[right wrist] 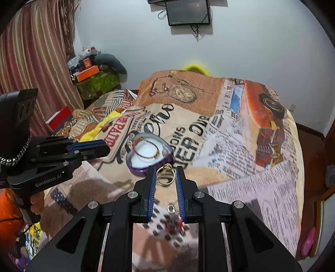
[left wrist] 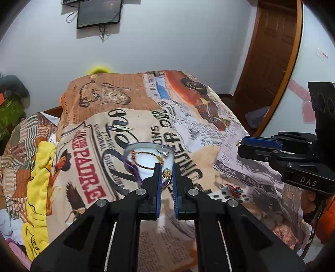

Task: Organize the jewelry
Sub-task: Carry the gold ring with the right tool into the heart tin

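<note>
A clear purple-rimmed jewelry box [left wrist: 149,155] lies open on the printed blanket, with a gold bracelet [left wrist: 146,155] on its white pad; it also shows in the right wrist view [right wrist: 147,155]. My left gripper [left wrist: 166,173] is shut on a gold ring [left wrist: 166,174], just before the box. My right gripper [right wrist: 165,174] is shut on a larger gold ring [right wrist: 165,175], close to the box's near rim. A red beaded piece [right wrist: 173,225] and a small clear stone [right wrist: 170,208] lie on the blanket below the right gripper.
The printed blanket [left wrist: 209,129] covers a humped bed. Yellow cloth [left wrist: 39,167] lies at the left. Boxes and clutter [right wrist: 92,75] stand by the curtain. A wooden door [left wrist: 272,52] is at the right, a screen [right wrist: 187,11] on the wall.
</note>
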The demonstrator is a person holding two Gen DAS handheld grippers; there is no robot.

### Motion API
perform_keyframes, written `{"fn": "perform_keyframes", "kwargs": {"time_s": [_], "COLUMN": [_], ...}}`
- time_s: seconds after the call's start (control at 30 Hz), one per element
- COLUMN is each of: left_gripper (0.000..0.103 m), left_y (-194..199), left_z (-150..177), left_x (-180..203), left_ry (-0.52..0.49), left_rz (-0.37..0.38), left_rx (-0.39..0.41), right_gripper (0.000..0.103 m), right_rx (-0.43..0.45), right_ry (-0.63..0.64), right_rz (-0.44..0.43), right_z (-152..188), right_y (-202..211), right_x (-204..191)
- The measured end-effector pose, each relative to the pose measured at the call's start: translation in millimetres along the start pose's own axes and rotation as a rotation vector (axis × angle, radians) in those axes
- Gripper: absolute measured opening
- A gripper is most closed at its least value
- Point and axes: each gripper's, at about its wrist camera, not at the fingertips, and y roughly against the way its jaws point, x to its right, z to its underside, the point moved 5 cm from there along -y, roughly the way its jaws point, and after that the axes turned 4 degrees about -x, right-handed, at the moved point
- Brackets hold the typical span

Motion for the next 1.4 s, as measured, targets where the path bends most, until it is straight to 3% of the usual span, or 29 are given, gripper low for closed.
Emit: {"fn": "perform_keyframes", "kwargs": {"time_s": [0.33, 0.53, 0.8, 1.13, 1.4], "left_gripper": [0.008, 0.008, 0.008, 0.008, 0.009], "left_y": [-20, -48, -75, -83, -69], "left_z": [-7, -3, 1, 0, -1], "left_x": [-15, -19, -21, -28, -36], "left_ry": [0.038, 0.057, 0.039, 0.056, 0.069], "left_rz": [0.023, 0.062, 0.055, 0.050, 0.020], "left_rx": [-0.003, -0.061, -0.124, -0.144, -0.128], "right_gripper": [0.017, 0.017, 0.017, 0.017, 0.017], "right_rx": [-0.043, -0.081, -0.162, -0.257, -0.281], "right_ry": [0.012, 0.021, 0.088, 0.081, 0.078], "right_rz": [-0.021, -0.046, -0.056, -0.094, -0.092], "right_z": [-24, -36, -41, -31, -28], "right_y": [-37, -59, -93, -122, -125], "right_x": [2, 2, -12, -13, -15]}}
